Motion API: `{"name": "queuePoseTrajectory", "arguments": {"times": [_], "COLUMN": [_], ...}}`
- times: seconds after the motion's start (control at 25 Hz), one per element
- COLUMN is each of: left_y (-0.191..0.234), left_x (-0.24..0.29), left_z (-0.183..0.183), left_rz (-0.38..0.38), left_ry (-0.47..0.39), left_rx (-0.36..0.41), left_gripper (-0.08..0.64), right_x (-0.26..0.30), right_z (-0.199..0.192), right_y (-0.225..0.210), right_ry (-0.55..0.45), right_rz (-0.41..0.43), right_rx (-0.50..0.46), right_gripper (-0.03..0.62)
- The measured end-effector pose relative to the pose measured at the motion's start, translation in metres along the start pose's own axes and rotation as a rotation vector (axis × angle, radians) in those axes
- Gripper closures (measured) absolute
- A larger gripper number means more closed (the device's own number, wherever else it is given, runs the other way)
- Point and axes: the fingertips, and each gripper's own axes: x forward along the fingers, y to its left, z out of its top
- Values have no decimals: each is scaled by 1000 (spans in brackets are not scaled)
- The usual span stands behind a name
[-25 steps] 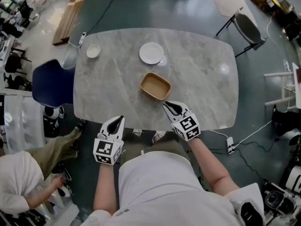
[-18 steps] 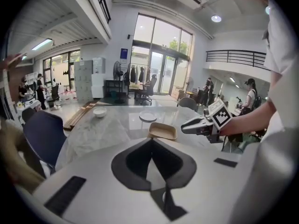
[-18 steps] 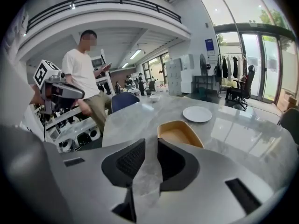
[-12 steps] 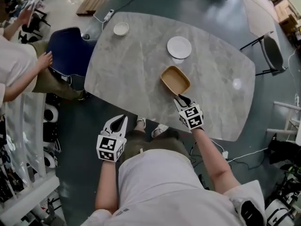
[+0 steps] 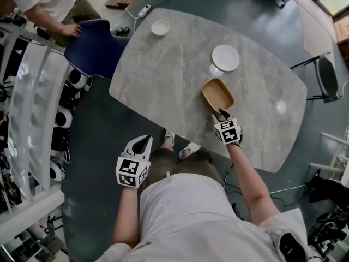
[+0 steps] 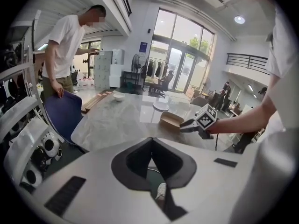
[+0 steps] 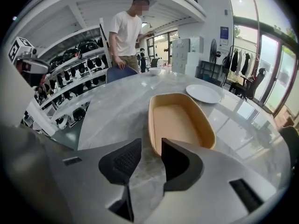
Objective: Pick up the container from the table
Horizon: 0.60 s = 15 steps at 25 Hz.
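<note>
Currently the right tool (image 5: 221, 114) points down at the near end of the tan container (image 5: 218, 94), which rests on the counter (image 5: 163, 81) near its front edge. Its jaws are opening; the container's near rim sits at the mouth of the gap, not clamped. The left tool (image 5: 143, 142) hangs off the counter over the floor, jaws closed together on nothing. A white plate (image 5: 225, 57) lies just beyond the container, apart from it. A small bowl (image 5: 160, 27) sits at the far edge, near a blue chair (image 5: 90, 51) that a standing person (image 5: 49, 1) touches.
</note>
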Motion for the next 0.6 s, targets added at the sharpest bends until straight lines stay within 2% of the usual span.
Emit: {"name": "queuePoseTrajectory", "arguments": {"times": [0.2,0.6], "left_y": [9,22], "left_x": [1,3], "left_z": [1,8], "left_rz": [4,-31], "left_ry": [-1,-9], "left_rx": [-15,-19], "left_gripper": [557,557], "right_x": [9,18], "right_z": [1,3], "right_y": [-2,-4], "right_ry": [36,36], "right_rz": [-21,-35], "right_rx": [-13,2], "right_gripper": [466,551]}}
